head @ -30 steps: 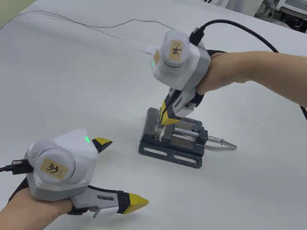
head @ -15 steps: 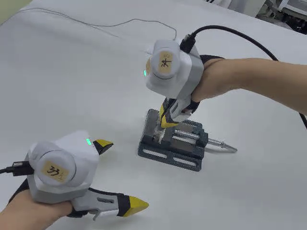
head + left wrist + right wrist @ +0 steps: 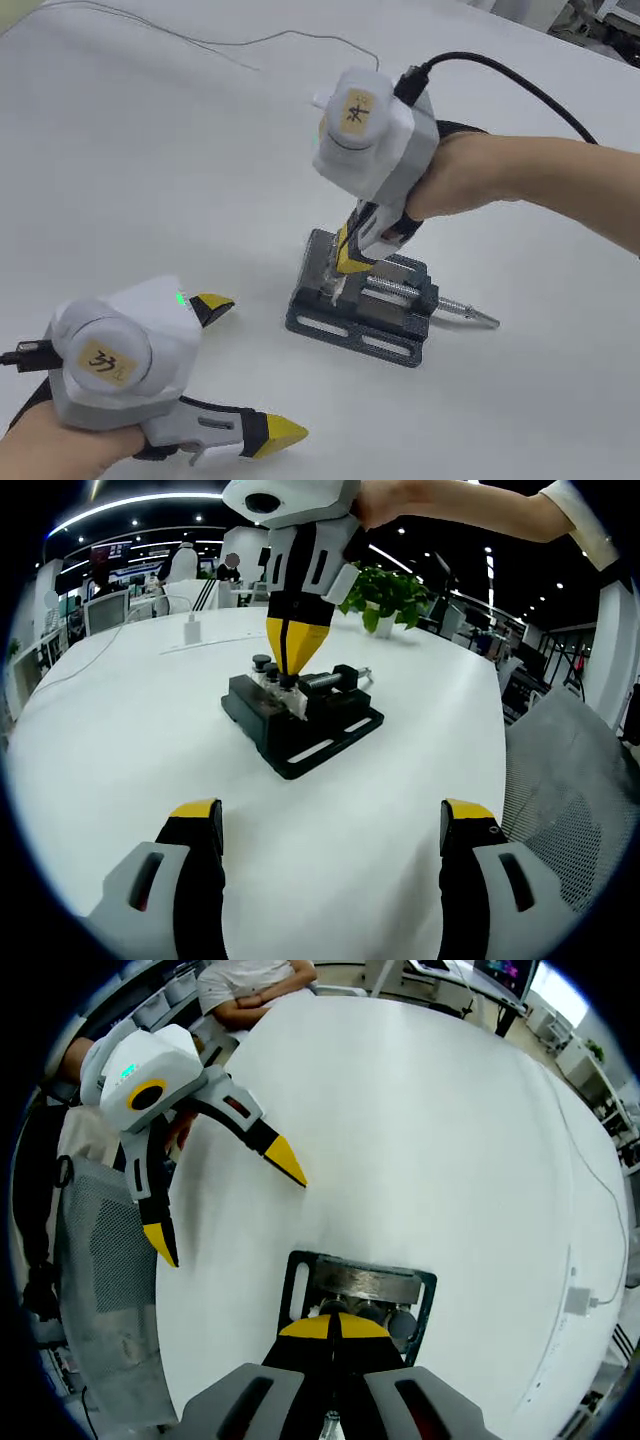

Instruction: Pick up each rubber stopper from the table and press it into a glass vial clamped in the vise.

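**Tong state.** In the head view the right tongs (image 3: 346, 262) point steeply down onto the vise (image 3: 330, 322). Their yellow tips are pressed together, and nothing can be seen between them. The left tongs (image 3: 248, 370) are held low over the counter (image 3: 150, 180), well apart from the vise. They are spread wide and hold nothing.

**View differences.**
- The head view shows the vise spindle (image 3: 465, 311), a bare metal rod, threaded near the vise body, that projects from the far end. It also shows a thick black cable (image 3: 500, 70) running from the right tongs and a thin grey cord (image 3: 250, 45) lying on the counter.
- The left gripper view looks along the counter and shows the vise from the side. Two dark round stoppers (image 3: 262, 663) stand in a row in the vise opening, and the closed yellow tips sit at the nearer one. Whether they touch it cannot be determined. What the stoppers sit in is too small to resolve. A potted plant (image 3: 385, 585) and a grey mesh chair (image 3: 570, 780) show beyond the counter edge.
- The right gripper view looks straight down. It shows the slotted base and several round tops side by side between the vise faces, just ahead of the closed tips.

**Materials.** The counter is matt white and smooth. The vise is dark cast metal with rectangular slots in its base. The tongs have white moulded housings, black arms and wedge-shaped yellow tips.
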{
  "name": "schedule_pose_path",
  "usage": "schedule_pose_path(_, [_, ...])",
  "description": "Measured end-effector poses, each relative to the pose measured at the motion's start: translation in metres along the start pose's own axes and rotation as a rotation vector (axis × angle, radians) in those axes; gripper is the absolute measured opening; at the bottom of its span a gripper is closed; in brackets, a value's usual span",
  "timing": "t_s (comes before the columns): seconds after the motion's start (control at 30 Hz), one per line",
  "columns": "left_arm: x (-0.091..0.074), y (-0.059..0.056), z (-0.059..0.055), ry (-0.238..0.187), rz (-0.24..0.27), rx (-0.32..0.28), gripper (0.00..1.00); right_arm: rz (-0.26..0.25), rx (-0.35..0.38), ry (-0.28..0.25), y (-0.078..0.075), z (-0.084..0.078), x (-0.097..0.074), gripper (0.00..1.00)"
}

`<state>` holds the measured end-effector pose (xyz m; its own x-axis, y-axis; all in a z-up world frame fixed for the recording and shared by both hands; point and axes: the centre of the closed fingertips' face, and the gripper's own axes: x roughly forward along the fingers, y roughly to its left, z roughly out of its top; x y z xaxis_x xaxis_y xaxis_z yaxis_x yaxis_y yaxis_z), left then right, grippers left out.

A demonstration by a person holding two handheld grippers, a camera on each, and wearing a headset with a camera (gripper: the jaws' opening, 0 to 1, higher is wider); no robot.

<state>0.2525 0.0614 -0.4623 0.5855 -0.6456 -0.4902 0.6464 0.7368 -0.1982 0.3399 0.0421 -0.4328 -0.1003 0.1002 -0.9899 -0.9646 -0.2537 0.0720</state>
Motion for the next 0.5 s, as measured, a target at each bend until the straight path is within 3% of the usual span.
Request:
schedule_pose_path(0.27, [0.0023,-0.0015,0.0027,-0.003,-0.006,0.0,0.88,0.004,-0.008,0.088,0.0041,-0.0006,0.001,0.0])
schedule_pose_path(0.5, [0.0008,-0.0004,0.0069,-0.008,-0.001,0.007,0.88,0.002,0.002,0.078,0.0065,-0.0032,-0.0006,0.0])
